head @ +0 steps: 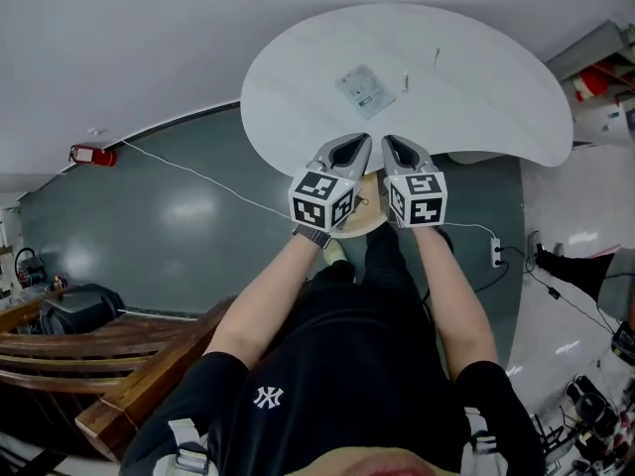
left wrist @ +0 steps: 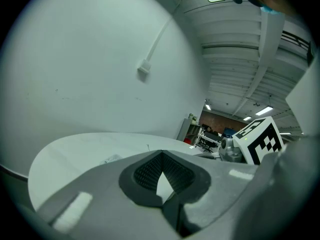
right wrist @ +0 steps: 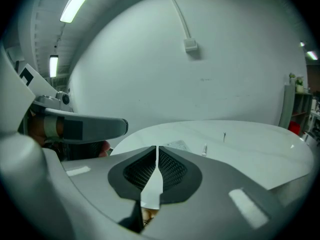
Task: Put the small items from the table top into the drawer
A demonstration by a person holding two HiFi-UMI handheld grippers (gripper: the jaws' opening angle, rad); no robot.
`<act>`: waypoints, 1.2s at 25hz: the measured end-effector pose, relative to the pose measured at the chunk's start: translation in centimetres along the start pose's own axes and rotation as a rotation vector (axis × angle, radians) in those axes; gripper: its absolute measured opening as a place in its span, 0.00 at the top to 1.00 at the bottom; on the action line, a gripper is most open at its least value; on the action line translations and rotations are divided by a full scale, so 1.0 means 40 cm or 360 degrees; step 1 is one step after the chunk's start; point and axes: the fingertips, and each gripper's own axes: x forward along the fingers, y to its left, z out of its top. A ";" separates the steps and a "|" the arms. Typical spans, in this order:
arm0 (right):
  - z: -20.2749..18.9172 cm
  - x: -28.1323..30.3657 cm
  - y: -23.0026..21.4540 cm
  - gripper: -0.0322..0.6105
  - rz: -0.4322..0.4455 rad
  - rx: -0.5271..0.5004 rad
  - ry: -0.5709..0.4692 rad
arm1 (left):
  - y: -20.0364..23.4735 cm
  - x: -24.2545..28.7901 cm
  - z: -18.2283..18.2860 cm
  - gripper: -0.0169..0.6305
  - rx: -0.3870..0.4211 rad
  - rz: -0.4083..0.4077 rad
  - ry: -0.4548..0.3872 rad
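A white curved table (head: 496, 97) carries a flat clear packet (head: 364, 89), a short pale stick (head: 405, 80) and a thin dark pin (head: 437, 56). Both grippers hover side by side over the table's near edge, short of the items. My left gripper (head: 359, 143) is shut, its tips meeting with nothing between them (left wrist: 161, 154). My right gripper (head: 392, 143) is open by a narrow slit and holds nothing (right wrist: 157, 149). In the right gripper view the packet (right wrist: 177, 145), stick (right wrist: 204, 149) and pin (right wrist: 224, 136) lie just beyond the jaws. No drawer is in view.
A round wooden stool (head: 362, 221) stands under the grippers by the person's legs. A power strip (head: 495, 253) and its cables lie on the floor at right. A wooden bench (head: 79, 355) is at lower left. A white wall rises behind the table.
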 end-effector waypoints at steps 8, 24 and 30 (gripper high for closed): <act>-0.005 0.101 -0.133 0.88 0.0034 0.0076 0.0081 | 0.048 0.138 -0.015 0.97 -0.0050 0.0060 0.0052; -0.100 0.317 -0.298 0.84 0.0159 0.0229 0.0319 | 0.145 0.337 -0.108 0.97 -0.0167 0.0200 0.0182; -0.152 0.386 -0.325 0.81 0.0178 0.0332 0.0444 | 0.174 0.360 -0.134 0.97 -0.0219 0.0257 0.0208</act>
